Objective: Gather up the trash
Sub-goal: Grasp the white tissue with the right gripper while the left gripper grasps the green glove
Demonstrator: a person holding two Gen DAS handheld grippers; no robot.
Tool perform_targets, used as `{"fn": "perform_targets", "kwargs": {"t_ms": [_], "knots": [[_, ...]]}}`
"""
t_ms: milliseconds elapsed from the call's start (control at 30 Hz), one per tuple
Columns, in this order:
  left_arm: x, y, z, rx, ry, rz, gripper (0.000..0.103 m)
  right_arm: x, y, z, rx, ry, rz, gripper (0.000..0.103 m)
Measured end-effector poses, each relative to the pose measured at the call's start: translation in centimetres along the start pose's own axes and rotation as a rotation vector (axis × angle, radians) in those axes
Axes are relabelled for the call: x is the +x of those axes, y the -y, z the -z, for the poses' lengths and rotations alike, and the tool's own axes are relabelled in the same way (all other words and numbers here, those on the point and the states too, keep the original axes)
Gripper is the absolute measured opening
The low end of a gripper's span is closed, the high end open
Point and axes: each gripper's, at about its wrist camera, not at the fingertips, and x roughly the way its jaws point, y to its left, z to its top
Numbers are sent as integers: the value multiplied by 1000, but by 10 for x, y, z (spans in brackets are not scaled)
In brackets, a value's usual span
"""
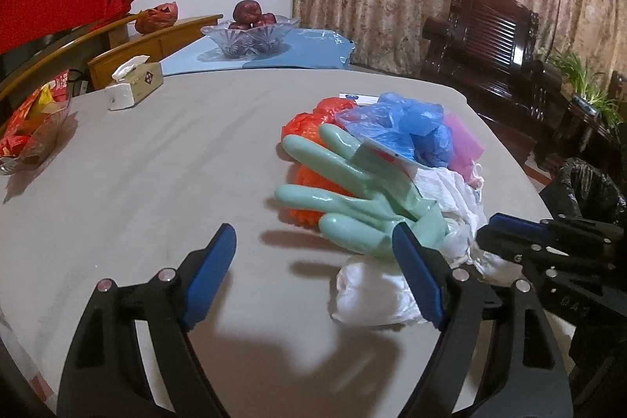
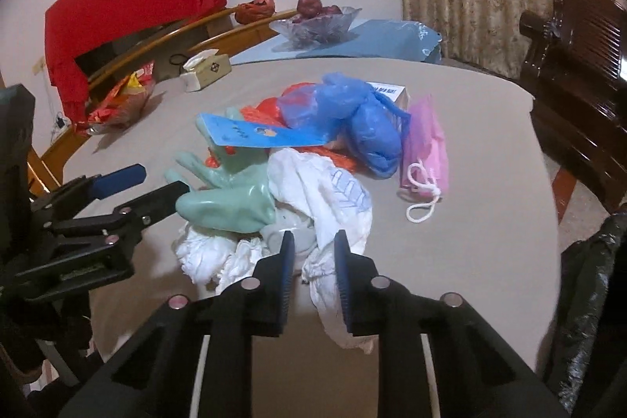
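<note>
On the left wrist view, the whole trash pile (image 1: 376, 175) is still sitting on the desk (image 1: 156, 190) – green rubber glove (image 1: 352, 198), blue bags, white plastic – while the left gripper (image 1: 313, 261) is hanging wide open and empty just beside it, and the black-lined bin (image 1: 588, 187) past the desk edge is looking like it's waiting, contents hidden. Over on the right wrist view, the right gripper (image 2: 313, 257) is pinching down on the white plastic bag (image 2: 333, 206), so I'd say collecting is barely getting going, and the glass bowl (image 2: 313, 22) at the back is holding dark red fruit.
</note>
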Motion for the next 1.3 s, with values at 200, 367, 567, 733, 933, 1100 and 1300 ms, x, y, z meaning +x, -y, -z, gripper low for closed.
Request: {"fn": "perform_targets", "kwargs": {"t_ms": [200, 367, 567, 733, 933, 1100, 1300], "knots": [[-3, 0, 1, -11, 3, -10, 79, -6, 14, 0, 58, 10, 31, 32], [-8, 1, 1, -17, 5, 3, 79, 15, 12, 5, 40, -57, 63, 37], [-16, 10, 0, -5, 12, 42, 79, 18, 19, 6, 50, -78, 53, 18], [-12, 21, 2, 5, 3, 67, 78, -5, 27, 7, 74, -14, 88, 18], [6, 34, 4, 26, -35, 87, 66, -40, 37, 2, 102, 59, 130, 18], [16, 41, 5, 34, -60, 108, 45, -55, 41, 3, 102, 70, 143, 18], [15, 51, 7, 73, -56, 112, 23, -59, 43, 5, 106, 71, 142, 18]]}}
